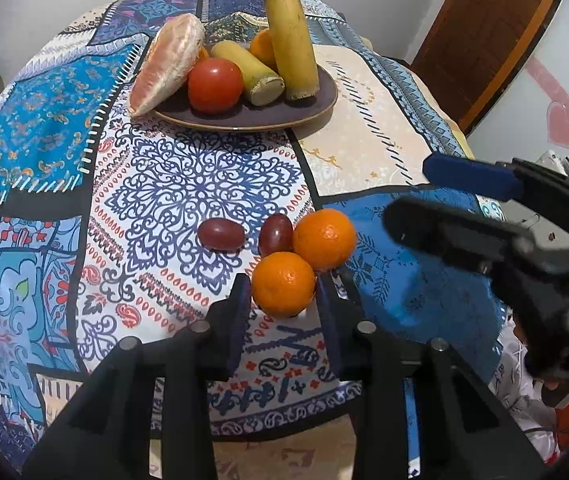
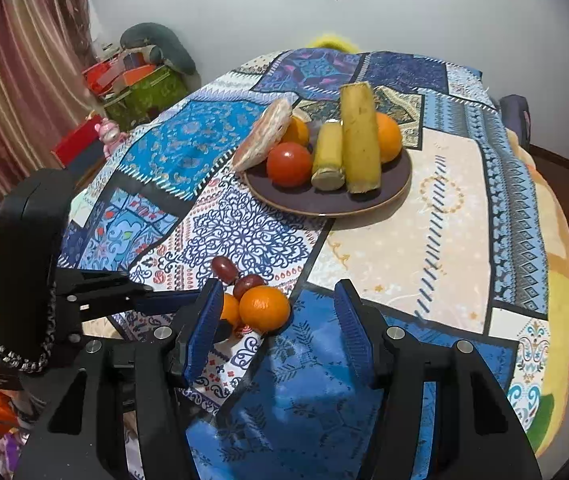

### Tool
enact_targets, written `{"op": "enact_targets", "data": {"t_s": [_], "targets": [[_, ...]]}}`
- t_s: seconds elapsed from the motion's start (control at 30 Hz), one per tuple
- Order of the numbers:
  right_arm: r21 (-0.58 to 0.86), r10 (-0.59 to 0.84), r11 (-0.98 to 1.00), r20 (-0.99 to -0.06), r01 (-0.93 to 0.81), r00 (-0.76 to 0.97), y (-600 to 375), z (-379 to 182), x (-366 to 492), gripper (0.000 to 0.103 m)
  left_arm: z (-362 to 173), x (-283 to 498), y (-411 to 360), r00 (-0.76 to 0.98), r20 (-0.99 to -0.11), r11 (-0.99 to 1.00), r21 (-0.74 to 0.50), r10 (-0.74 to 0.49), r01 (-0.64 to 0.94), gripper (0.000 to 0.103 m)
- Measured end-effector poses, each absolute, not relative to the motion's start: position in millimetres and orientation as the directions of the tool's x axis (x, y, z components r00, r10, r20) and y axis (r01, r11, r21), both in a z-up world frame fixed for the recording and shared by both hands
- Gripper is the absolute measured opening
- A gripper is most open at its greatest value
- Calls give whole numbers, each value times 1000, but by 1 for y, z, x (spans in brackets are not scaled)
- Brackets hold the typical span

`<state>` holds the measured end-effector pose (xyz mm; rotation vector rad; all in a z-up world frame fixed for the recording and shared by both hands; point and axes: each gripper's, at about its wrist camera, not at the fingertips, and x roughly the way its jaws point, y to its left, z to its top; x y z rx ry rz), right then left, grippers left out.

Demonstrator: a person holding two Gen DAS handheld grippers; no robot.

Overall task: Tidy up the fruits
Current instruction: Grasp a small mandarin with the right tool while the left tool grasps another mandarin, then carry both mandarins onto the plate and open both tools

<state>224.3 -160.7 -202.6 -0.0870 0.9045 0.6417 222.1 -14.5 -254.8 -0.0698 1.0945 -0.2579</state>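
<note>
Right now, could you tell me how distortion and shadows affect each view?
Left wrist view: fisheye bows the table, corners black; soft shadow under the near orange. Right wrist view: same bowing; the plate stays sharp, no glare.

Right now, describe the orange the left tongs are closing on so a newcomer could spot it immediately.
On the patchwork tablecloth, well in front of the dark plate of fruit, sits a small cluster of two oranges and two red grapes. The target orange is the nearer one, between the left tongs. Its twin orange lies behind, beside the grapes.
</note>
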Motion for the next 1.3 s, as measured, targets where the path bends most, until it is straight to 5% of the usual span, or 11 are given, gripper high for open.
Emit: {"op": "enact_targets", "data": {"t_s": [0.4, 0.7, 1.3], "targets": [[178, 471, 790, -789, -587, 395, -144, -220, 230, 53, -231, 217, 41, 523, -833, 982, -179, -183, 60, 32], [181, 445, 780, -833, -599, 328, -128, -245, 239, 35, -232, 221, 60, 526, -833, 982, -186, -170, 23, 32], [156, 455, 814, -770, -560, 447, -149, -209, 257, 35, -209, 259, 40, 571, -800, 982, -177, -185, 70, 32]]}}
